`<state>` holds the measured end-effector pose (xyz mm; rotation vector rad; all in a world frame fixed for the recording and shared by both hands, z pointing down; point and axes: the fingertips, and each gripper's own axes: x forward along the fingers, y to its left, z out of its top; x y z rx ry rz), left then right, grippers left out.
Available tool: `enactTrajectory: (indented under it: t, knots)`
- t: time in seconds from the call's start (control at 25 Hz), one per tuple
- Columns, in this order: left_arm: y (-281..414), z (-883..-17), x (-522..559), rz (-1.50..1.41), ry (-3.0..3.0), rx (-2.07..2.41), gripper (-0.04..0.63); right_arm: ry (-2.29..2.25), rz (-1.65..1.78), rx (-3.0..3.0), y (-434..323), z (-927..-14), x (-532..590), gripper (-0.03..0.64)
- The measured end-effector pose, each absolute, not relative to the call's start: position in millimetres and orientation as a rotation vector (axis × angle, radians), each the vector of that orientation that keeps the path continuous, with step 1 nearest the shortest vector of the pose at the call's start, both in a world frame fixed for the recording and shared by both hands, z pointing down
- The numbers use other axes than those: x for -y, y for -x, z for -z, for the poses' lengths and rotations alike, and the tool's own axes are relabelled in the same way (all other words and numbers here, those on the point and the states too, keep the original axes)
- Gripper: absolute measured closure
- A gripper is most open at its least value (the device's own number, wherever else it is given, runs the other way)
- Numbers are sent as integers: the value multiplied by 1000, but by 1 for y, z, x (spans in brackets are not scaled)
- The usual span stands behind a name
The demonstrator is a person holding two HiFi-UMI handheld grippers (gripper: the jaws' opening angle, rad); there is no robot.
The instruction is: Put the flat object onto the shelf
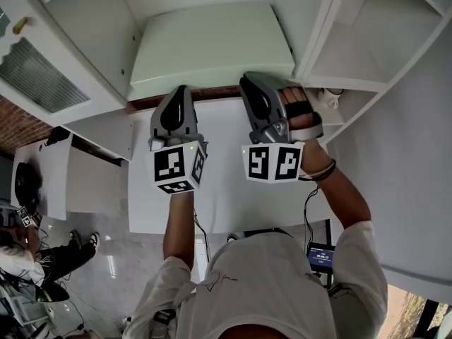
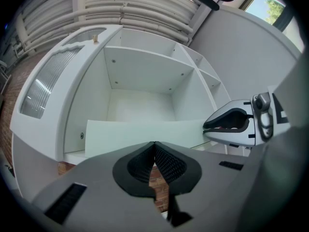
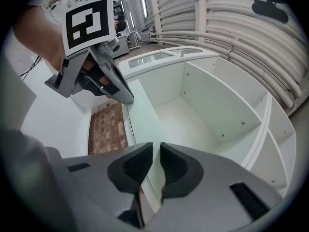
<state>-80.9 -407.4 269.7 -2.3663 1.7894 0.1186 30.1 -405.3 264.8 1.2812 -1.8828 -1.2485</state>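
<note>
A pale green board (image 1: 212, 48) lies in the wide middle bay of a white shelf (image 1: 311, 27). Its far part sits inside the bay and its near edge sticks out toward the person. Both grippers meet it at that near edge.

The left gripper (image 1: 182, 90) is at the left part of the edge. In the left gripper view its fingers (image 2: 166, 163) are clenched to a point right on the board (image 2: 145, 132), apparently pinching the thin edge. Brick shows through the small gap below the tips. The right gripper (image 2: 206, 127) shows at the right of that view, its tips also at the board's edge.

The right gripper (image 1: 247, 82) is held by a hand (image 1: 300, 115) and sits just right of the left one, close beside it but apart. In the right gripper view (image 3: 155, 151) the board (image 3: 142, 115) is seen edge-on and runs straight into the narrow slot between the fingers (image 3: 176, 170), which are clenched on it. The left gripper (image 3: 128, 98) shows at the far left of that view, its tip touching the same edge.

The shelf (image 2: 140, 71) has a back wall with small screw heads and narrower bays to the right (image 3: 217, 100). An open door (image 1: 42, 73) with a ribbed pane hangs at its left (image 2: 43, 86). A white worktop (image 1: 226, 189) lies below the grippers, on the near side of the shelf.
</note>
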Motion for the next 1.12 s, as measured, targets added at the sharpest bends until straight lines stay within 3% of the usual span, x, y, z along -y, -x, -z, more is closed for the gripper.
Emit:
enactTrajectory:
  t: [0.56,1.12]
  knots:
    - [86,-269,418,-91,2395,-1793,581,-1394,1145,1936,-25,-265,413,554]
    - [85,-276,380,-55,2466,-1769,583,-1540,805,2275,-36,-270,382,563]
